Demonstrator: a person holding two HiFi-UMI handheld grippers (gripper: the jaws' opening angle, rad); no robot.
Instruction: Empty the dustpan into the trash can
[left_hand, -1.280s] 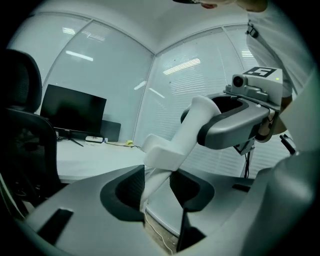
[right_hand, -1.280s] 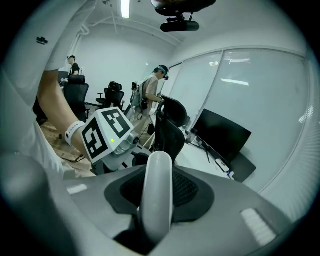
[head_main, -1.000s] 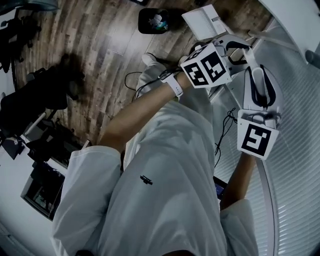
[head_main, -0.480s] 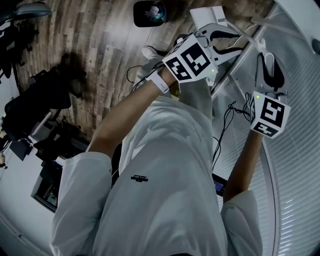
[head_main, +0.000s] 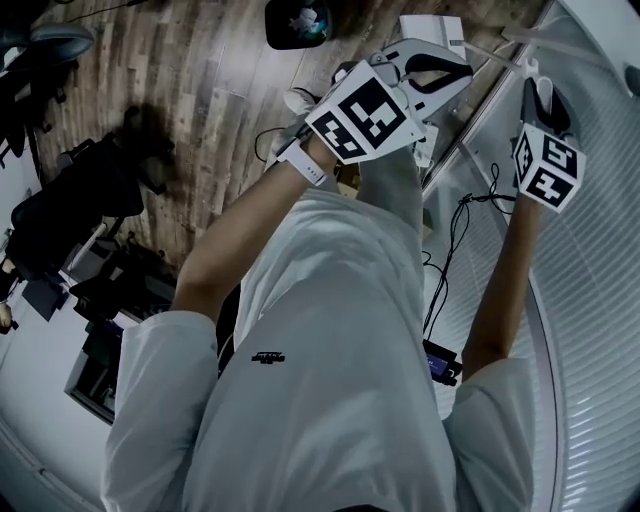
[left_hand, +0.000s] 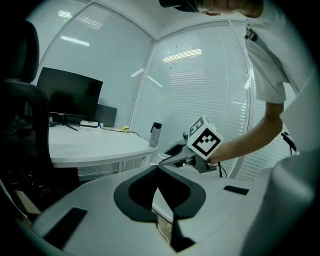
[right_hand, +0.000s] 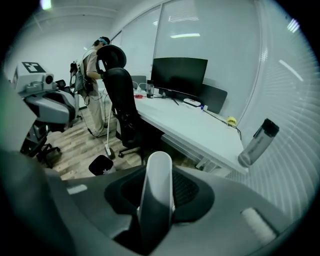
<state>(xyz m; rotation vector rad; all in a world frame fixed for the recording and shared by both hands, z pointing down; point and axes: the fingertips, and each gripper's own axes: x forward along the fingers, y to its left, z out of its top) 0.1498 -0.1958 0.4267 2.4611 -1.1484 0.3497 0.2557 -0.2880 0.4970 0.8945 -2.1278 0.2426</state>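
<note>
Your right hand-held gripper (head_main: 538, 100): clamped on the white dustpan handle (right_hand: 157, 180). Left hand-held gripper (left_hand: 158, 167): jaws together, near the dustpan (head_main: 432, 28). Trash can (head_main: 298, 22): on the floor (head_main: 200, 80) beyond. Office chair (right_hand: 122, 110) and surface (right_hand: 200, 125) stand close by. A second ago your left jaws stood wide apart.

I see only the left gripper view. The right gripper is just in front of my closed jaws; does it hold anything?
Observer: Yes. The right gripper view shows the right gripper shut on a white handle.
Operator: I do not see the trash can. Where is it?
Observer: The black trash can stands on the wood floor, at the top edge of the head view.
Operator: Is it empty?
Observer: No, pale scraps lie inside it.
</note>
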